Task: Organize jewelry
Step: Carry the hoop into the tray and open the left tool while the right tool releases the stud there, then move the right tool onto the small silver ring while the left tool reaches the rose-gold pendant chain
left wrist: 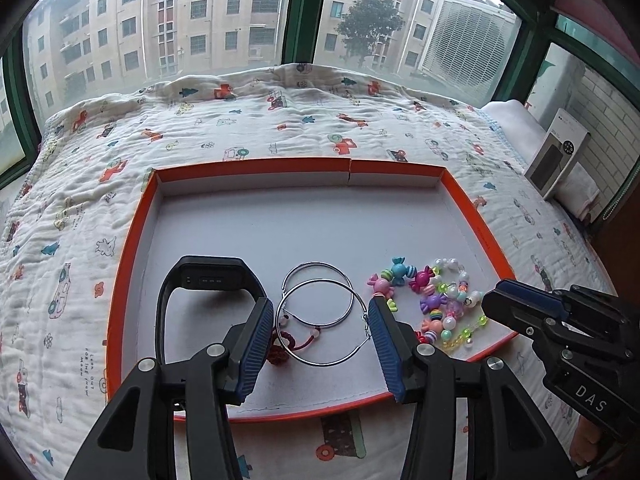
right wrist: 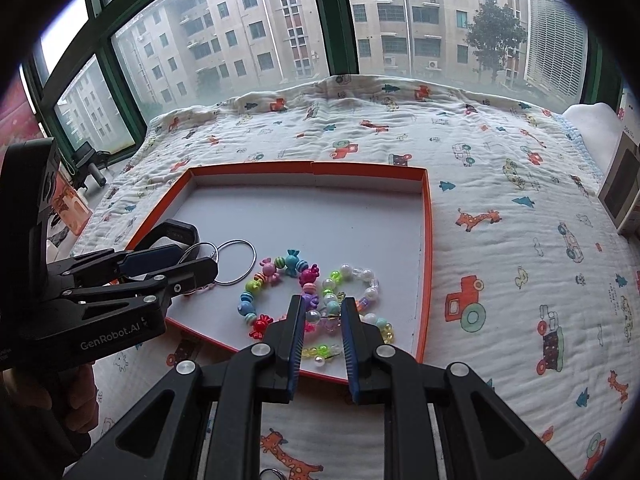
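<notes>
On bed quilt: shallow orange-rimmed tray, white inside, far half bare. Along tray's near edge, left to right: black watch band standing on its side at near-left corner; two silver hoops overlapping, lying flat just right of band; red cord bracelet partly under nearer hoop; pile of bright candy-shaped and pearl beads toward near-right corner, close to right rim. Left gripper poised over near edge, fingers spread wide, straddling hoops and red cord, holding nothing; contact with tray floor not discernible. Right gripper low over bead pile, fingers set narrow with clear gap between, beads visible in gap, nothing pinched. Grey box upright past bed's right edge. Window with green frame beyond far edge, apartment blocks outside.
</notes>
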Available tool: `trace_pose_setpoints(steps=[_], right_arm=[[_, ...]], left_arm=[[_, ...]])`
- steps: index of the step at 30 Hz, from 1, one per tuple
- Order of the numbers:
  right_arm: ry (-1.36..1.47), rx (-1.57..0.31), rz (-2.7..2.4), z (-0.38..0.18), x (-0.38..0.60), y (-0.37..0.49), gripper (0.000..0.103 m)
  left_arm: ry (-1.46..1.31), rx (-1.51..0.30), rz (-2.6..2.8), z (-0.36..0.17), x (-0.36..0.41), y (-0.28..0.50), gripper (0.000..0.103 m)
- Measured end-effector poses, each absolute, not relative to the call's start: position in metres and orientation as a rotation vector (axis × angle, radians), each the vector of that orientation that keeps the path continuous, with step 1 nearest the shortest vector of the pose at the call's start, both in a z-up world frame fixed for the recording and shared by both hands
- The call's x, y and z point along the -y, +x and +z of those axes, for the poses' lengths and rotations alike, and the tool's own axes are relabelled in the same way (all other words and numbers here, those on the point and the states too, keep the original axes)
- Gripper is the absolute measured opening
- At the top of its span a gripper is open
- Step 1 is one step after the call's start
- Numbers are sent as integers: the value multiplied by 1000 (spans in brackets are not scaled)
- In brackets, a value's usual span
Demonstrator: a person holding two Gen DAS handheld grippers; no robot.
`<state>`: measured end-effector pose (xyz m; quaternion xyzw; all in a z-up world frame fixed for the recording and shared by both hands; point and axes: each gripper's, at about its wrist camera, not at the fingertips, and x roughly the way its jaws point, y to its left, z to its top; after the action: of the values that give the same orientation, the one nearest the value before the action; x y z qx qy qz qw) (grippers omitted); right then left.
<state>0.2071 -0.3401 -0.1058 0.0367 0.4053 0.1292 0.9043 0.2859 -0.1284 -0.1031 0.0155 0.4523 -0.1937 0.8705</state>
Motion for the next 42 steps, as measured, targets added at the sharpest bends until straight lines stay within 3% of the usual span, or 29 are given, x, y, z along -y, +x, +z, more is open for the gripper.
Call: trace_pose_setpoints(steps=[7,14,19,29,42], right_arm=[[72,-851,266,-108,341,208,23],[63,-837,264,-100,349,192,38],[60,-830,260,-94,353,179,42],[0,-844,313,-95,343,143,42],[-38,-930,382,-127,321,115,42]], left_arm=[[34,-950,-407,-102,129,284,57],[26,-922,-394,-79,119,270,57],[24,-901,-383,-61,110,251,57],[14,-890,-369,-39,83,200,57],[-25,-997,-371,-69,27,125,57]])
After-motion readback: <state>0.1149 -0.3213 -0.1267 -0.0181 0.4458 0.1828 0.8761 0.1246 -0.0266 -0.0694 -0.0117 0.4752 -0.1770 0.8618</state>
